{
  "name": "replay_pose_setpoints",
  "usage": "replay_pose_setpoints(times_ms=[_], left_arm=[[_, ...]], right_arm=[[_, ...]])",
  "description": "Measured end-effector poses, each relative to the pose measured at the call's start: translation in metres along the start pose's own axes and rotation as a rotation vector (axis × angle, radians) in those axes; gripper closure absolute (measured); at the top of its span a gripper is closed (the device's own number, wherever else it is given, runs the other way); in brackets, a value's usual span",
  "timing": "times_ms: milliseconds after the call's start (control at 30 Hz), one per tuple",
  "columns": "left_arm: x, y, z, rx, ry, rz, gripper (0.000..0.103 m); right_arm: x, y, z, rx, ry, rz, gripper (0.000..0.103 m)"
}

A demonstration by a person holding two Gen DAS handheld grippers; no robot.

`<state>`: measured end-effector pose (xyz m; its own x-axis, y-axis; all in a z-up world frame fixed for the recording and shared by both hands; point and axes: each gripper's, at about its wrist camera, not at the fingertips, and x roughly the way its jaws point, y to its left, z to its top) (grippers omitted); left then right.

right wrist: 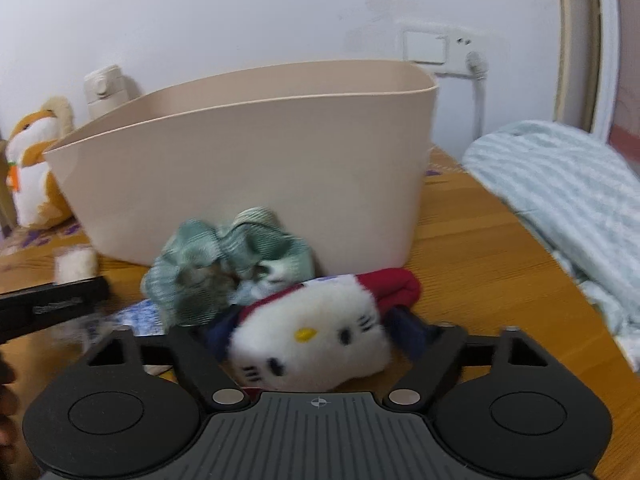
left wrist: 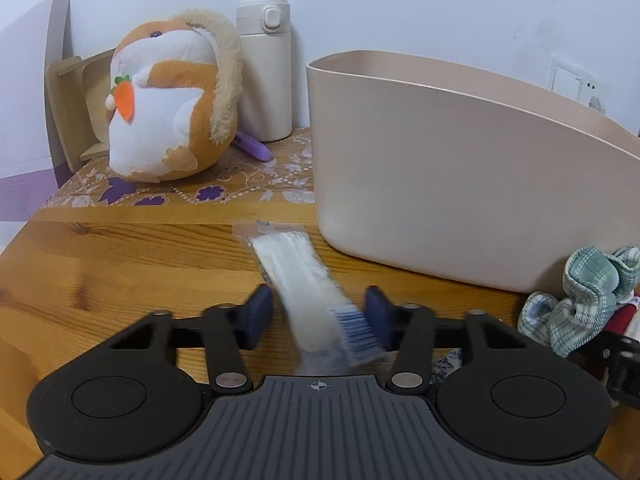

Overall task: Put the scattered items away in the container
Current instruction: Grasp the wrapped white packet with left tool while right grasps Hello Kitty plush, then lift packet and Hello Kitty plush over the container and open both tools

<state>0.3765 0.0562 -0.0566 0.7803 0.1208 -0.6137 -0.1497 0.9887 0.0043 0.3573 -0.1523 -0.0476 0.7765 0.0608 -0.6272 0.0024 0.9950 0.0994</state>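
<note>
A beige plastic container (left wrist: 440, 168) stands on the wooden table; it also shows in the right wrist view (right wrist: 256, 172). My left gripper (left wrist: 318, 316) is open, its blue pads either side of a clear packet holding white items (left wrist: 296, 276) that lies on the table. My right gripper (right wrist: 312, 336) is open around a white cat-face plush with red cloth (right wrist: 308, 340), pads close to its sides. A green checked scrunchie (right wrist: 224, 260) lies just behind the plush against the container, and it also shows in the left wrist view (left wrist: 580, 296).
A brown and white plush hamster (left wrist: 168, 96), a cream flask (left wrist: 266, 68) and a purple item (left wrist: 252, 146) sit on a floral mat at the back left. A striped light-blue towel (right wrist: 560, 184) lies at the right. A wall socket (right wrist: 440, 50) is behind.
</note>
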Motion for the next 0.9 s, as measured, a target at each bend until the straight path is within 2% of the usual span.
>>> replay_pose_setpoints(times_ms=[133,233,367,567,900], left_arm=[[-0.005,0.005,-0.003,-0.003,0.007,-0.022,0.066],[-0.012,0.011,-0.005,-0.029,0.018,-0.041,0.070],[-0.023,0.021,-0.008,-0.069,0.033,-0.059,0.074],[-0.041,0.026,-0.017,-0.075,0.035,-0.066,0.075],[-0.080,0.029,-0.018,-0.077,-0.017,-0.075,0.075]], right_arm=[[-0.003,-0.004,-0.003,0.003,-0.008,0.005,0.040],[-0.009,-0.007,-0.006,0.024,-0.007,0.019,0.044],[-0.020,-0.010,-0.012,0.037,-0.004,0.034,0.045],[-0.037,-0.016,-0.023,0.048,-0.008,0.045,0.045],[-0.077,-0.022,-0.020,0.036,-0.070,0.069,0.045]])
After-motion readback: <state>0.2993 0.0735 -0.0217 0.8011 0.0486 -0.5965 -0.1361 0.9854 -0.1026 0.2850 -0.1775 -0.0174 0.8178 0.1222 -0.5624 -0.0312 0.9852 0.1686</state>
